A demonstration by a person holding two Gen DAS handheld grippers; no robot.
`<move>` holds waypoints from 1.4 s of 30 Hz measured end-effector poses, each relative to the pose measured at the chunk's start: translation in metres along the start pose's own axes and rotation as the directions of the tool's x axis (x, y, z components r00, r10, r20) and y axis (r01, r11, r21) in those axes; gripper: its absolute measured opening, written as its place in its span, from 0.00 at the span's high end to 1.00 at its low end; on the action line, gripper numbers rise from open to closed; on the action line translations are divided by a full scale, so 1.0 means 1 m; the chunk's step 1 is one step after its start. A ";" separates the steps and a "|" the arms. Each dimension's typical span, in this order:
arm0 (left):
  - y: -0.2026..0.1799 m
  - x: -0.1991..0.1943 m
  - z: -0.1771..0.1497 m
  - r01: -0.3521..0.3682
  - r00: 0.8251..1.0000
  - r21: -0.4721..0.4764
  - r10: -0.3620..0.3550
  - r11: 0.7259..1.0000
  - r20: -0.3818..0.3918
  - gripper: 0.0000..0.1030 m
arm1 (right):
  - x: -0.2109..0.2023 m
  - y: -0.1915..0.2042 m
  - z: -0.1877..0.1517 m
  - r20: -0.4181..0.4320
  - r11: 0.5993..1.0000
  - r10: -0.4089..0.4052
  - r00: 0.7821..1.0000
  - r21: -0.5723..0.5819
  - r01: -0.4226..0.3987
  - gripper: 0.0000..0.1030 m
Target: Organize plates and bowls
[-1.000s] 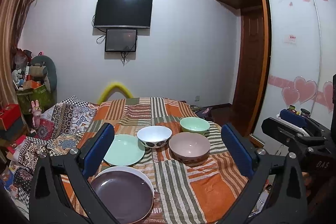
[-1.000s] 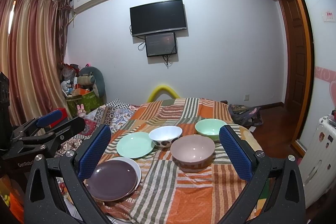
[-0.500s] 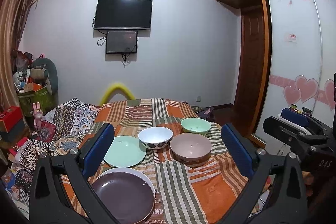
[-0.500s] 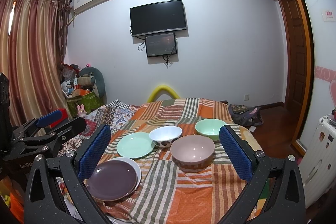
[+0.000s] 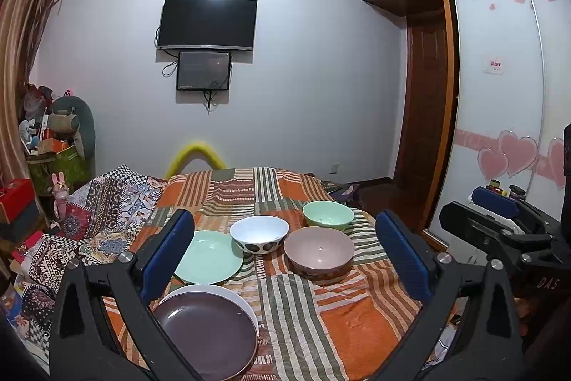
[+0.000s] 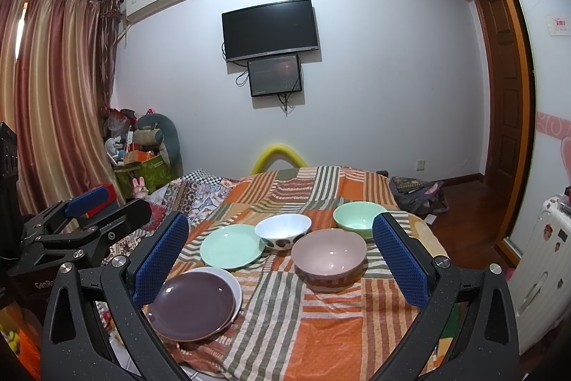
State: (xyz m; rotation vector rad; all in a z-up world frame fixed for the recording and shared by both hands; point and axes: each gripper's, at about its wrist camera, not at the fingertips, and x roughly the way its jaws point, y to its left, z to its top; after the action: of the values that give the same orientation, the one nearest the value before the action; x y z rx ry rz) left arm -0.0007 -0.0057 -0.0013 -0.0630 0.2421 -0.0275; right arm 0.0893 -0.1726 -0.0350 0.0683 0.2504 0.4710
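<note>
On the striped cloth a dark purple plate (image 5: 207,332) lies on a white plate (image 5: 246,302) at the near left. Behind them lies a mint plate (image 5: 210,256). A white spotted bowl (image 5: 259,234), a pinkish-brown bowl (image 5: 318,252) and a mint bowl (image 5: 327,215) stand further right. The same dishes show in the right wrist view: purple plate (image 6: 194,306), mint plate (image 6: 232,246), white bowl (image 6: 283,230), pinkish-brown bowl (image 6: 330,256), mint bowl (image 6: 358,218). My left gripper (image 5: 283,256) and right gripper (image 6: 282,259) are both open and empty, held back from the dishes.
The cloth-covered table (image 5: 357,320) drops off at its near and right edges. A patterned blanket (image 5: 100,213) lies to the left. Boxes and toys (image 5: 53,149) stand by the curtain. A suitcase (image 6: 546,270) stands at the right. A TV (image 5: 207,23) hangs on the far wall.
Both views have shifted only slightly; the dishes have not moved and both grippers stay open.
</note>
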 end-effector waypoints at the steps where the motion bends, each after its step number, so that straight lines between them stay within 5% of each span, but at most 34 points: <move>1: 0.000 0.000 0.000 0.000 1.000 0.000 0.000 1.000 0.000 0.00 | 0.001 0.001 0.000 0.000 1.000 0.000 1.000 -0.001 0.000 0.00; 19: 0.004 0.001 -0.002 0.005 1.000 -0.005 -0.005 1.000 -0.001 0.00 | 0.008 0.004 -0.003 -0.016 1.000 0.008 1.000 -0.004 -0.008 0.00; 29: 0.031 0.014 -0.013 0.005 0.998 -0.052 -0.008 0.999 -0.062 0.00 | 0.020 0.009 -0.012 -0.026 0.999 0.037 0.999 -0.001 -0.037 0.02; 35: 0.048 0.018 -0.026 -0.063 0.995 -0.027 0.060 0.998 -0.078 0.01 | 0.042 0.019 -0.024 -0.101 0.996 0.090 0.991 0.010 -0.089 0.17; 42: 0.092 0.033 -0.052 -0.140 0.976 -0.036 0.132 0.989 -0.173 0.22 | 0.074 0.031 -0.046 -0.226 0.991 0.134 0.965 0.022 -0.132 0.37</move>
State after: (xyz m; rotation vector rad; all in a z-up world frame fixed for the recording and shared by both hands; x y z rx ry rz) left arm 0.0206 0.0816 -0.0653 -0.0924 0.4179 0.1099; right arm 0.1275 -0.1106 -0.0924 0.0374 0.4745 0.6129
